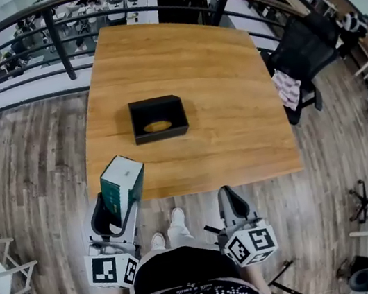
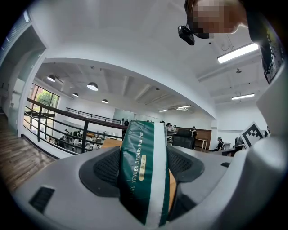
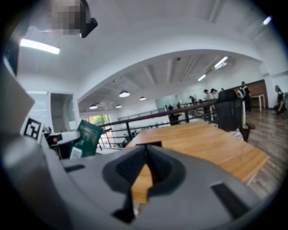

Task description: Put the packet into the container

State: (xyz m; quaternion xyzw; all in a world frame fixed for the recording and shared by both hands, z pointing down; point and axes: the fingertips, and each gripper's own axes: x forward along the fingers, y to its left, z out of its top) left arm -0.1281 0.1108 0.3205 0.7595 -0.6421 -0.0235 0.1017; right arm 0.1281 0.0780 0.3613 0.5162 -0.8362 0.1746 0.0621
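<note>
- left gripper [image 1: 119, 202] is clamped on the packet [image 1: 122, 180], a dark green one with a white stripe and gold print running down it. in the left gripper view it stands upright between the two pads, squeezed from both sides.
- the packet is up in the air right at the near edge of the table [image 1: 182, 58], around 7 o'clock from the container [image 1: 160, 134] and clearly apart from it.
- the container is a black open-top box sitting about mid-table, pretty much 12 o'clock from the person. there's a small yellowish-orange thing [image 1: 158, 125] lying on its bottom, can't tell what it is.
- right gripper [image 1: 230, 199] has its jaws pressed together with nothing in them, you just see a sliver of wooden tabletop through the gap in the right gripper view. it hangs off the near table edge, roughly 5 o'clock from the container, over the plank floor [image 1: 26, 170].
- both grippers are held close to the person's body, marker cubes facing up at the head camera.
- from the right gripper view the packet shows off at about 9 o'clock, tilted a bit.
- black chair [image 1: 301, 52] is parked at the table's right side, about 2 o'clock from the container, with a pinkish patterned cloth [image 1: 287, 88] on it.
- a dark metal railing [image 1: 56, 42] curves past the far edge of the table at 12 o'clock.
</note>
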